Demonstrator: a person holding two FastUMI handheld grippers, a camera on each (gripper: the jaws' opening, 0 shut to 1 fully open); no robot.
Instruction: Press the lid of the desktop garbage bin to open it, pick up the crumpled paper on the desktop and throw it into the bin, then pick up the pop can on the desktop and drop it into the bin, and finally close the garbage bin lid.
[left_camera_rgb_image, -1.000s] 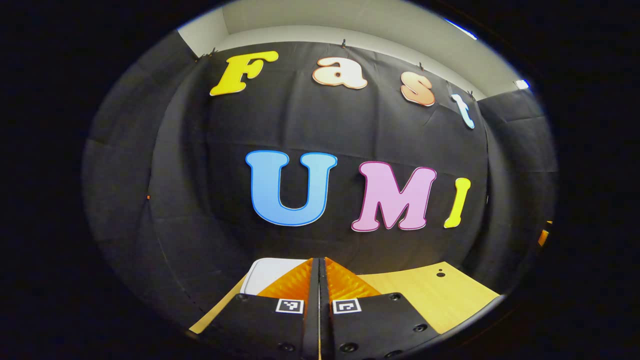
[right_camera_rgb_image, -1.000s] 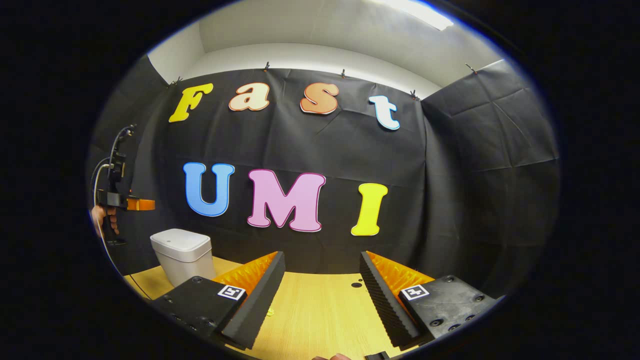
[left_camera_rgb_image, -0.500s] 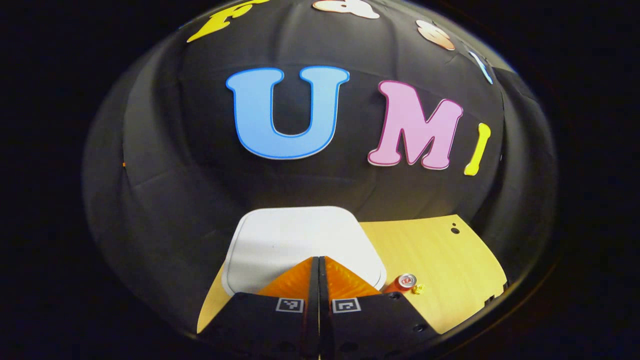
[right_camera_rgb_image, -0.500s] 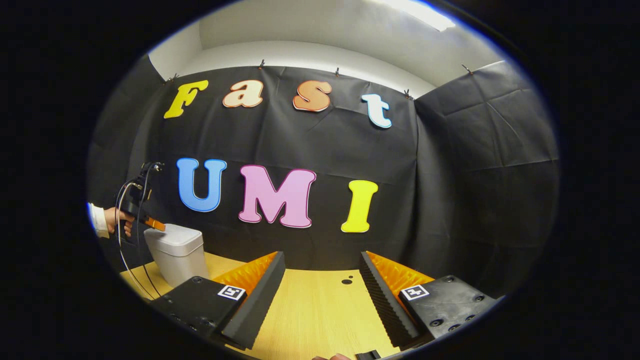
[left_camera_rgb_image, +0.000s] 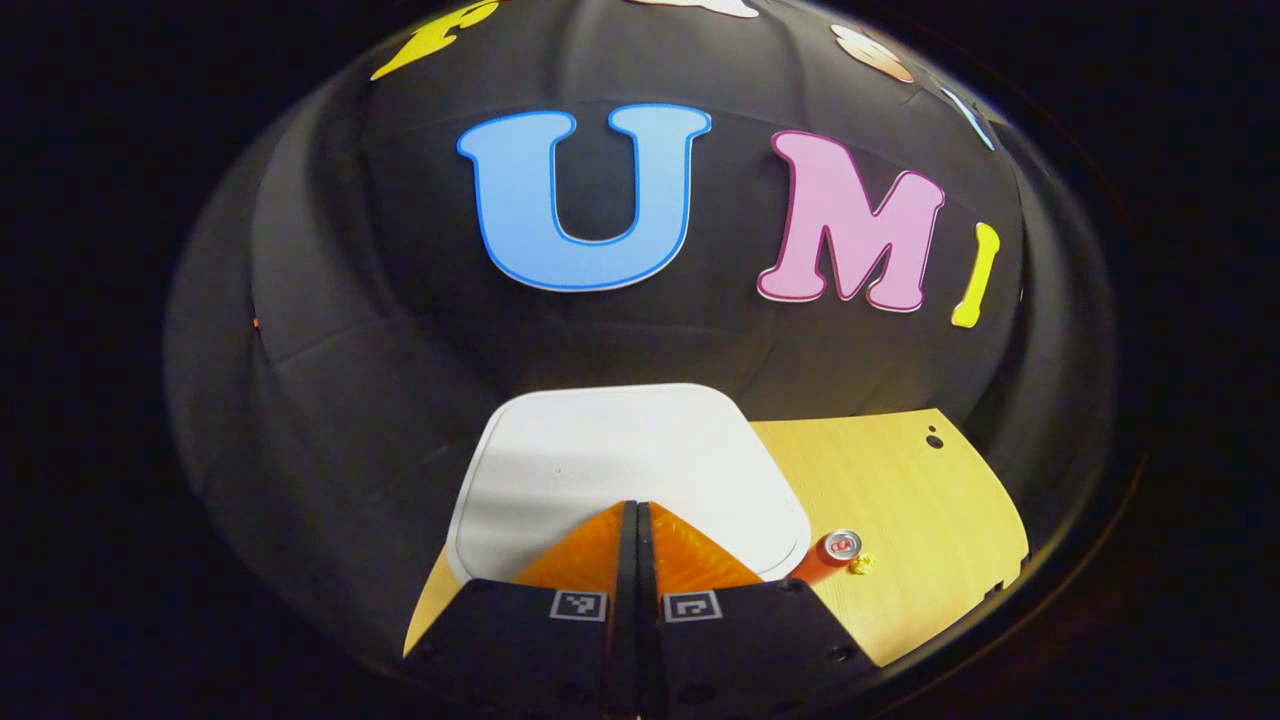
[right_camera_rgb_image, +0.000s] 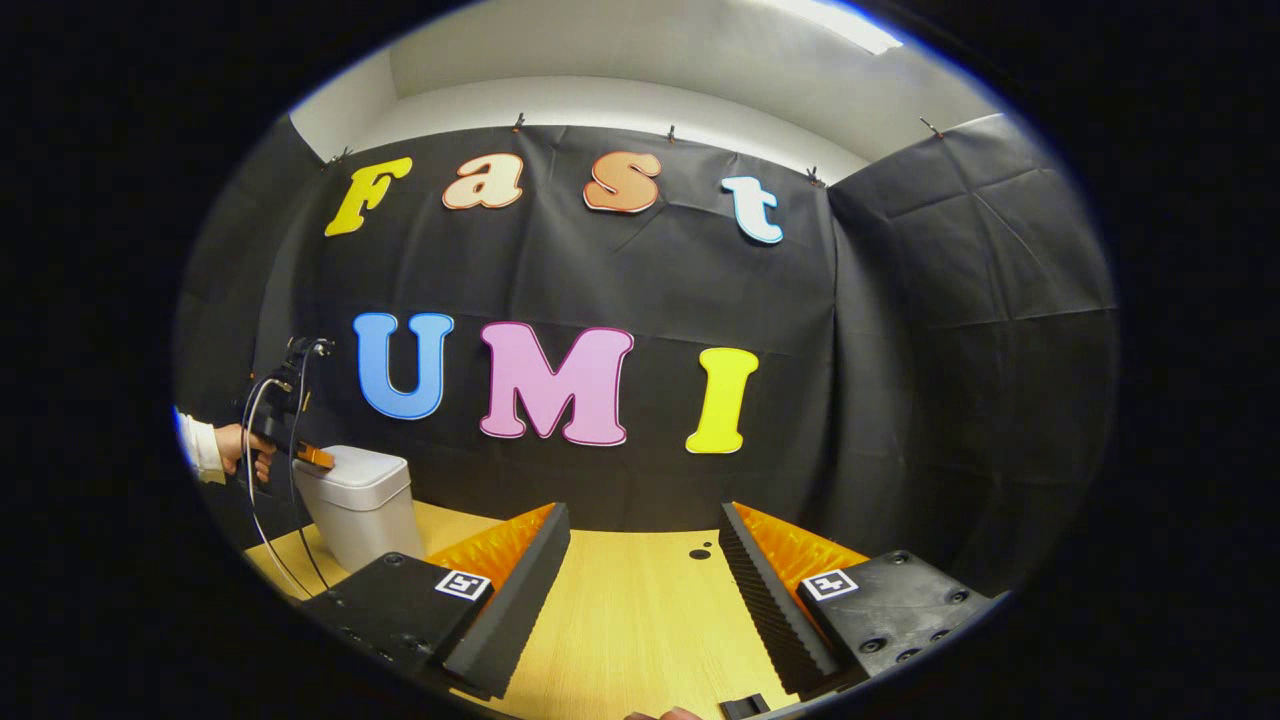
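In the left gripper view the left tongs (left_camera_rgb_image: 636, 512) have their two fingers pressed flat together with nothing between them, and the joined tips lie over the near part of the white lid (left_camera_rgb_image: 620, 460) of the garbage bin (right_camera_rgb_image: 358, 505); whether the tips actually touch the lid cannot be told from this angle. The lid lies flat and shut. To the right of the tongs in that view, just past the bin's corner, the pop can (left_camera_rgb_image: 835, 553) stands upright on the wooden counter (left_camera_rgb_image: 900, 520), and the small yellow crumpled paper (left_camera_rgb_image: 860, 564) lies right beside it, on its far side from the bin. In the right gripper view the bin stands at the left end of the counter near the black cloth wall, with a person's hand (right_camera_rgb_image: 243, 447) holding the left tongs tilted down onto the front of the lid. The right tongs (right_camera_rgb_image: 642, 575) hang well apart from the bin, low over bare counter, their fingers spread wide and holding nothing.
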